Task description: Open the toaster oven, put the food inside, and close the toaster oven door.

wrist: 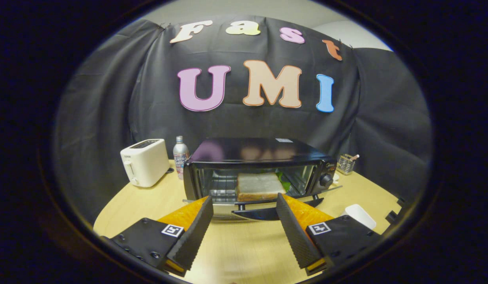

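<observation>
A black toaster oven (263, 152) stands on the round wooden table (244, 244), just beyond my fingers. Its door (263, 207) hangs down and open toward me, with the dark handle (257, 214) along its front edge. Inside, on the wire rack, lies a sandwich of pale bread (259, 186) with a green leaf showing at its right side. My gripper (244, 199) is open with nothing between its fingers. The two fingertips (206, 203) stand either side of the door's front edge; whether they touch it I cannot tell.
A white slot toaster (145, 161) and a bottle (180, 156) stand left of the oven. A wire holder (346, 163) sits behind its right side. A small white dish (360, 215) lies on the table by my right finger.
</observation>
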A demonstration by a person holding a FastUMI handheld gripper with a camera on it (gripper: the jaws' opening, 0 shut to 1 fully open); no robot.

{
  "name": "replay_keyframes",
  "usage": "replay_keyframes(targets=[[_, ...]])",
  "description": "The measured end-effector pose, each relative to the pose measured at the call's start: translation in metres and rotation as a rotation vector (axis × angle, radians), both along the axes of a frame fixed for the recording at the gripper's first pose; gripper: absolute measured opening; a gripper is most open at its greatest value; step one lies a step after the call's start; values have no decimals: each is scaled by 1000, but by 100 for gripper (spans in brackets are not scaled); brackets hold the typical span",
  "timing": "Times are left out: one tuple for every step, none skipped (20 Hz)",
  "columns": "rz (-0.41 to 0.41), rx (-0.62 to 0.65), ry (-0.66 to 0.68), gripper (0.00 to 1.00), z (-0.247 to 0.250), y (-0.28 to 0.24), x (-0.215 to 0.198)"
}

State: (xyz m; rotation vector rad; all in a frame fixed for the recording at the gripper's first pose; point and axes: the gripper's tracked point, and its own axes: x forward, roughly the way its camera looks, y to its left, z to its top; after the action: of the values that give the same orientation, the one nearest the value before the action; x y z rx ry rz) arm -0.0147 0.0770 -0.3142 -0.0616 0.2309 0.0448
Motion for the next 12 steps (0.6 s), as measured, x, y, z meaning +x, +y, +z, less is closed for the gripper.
replay_keyframes(targets=[[-1, -1, -10, 99, 2, 0, 3], [0, -3, -18, 99, 3, 2, 7], [1, -8, -22, 99, 4, 2, 9], [2, -15, -25, 99, 5, 3, 12], [3, -24, -27, 99, 5, 4, 16], [4, -32, -31, 99, 7, 4, 19], [6, -41, -35, 99, 8, 6, 22], [9, -49, -42, 99, 10, 7, 26], [10, -53, -49, 99, 11, 7, 29], [11, -51, -57, 99, 12, 8, 33], [10, -43, -63, 99, 13, 9, 36], [11, -29, -65, 99, 15, 10, 39]])
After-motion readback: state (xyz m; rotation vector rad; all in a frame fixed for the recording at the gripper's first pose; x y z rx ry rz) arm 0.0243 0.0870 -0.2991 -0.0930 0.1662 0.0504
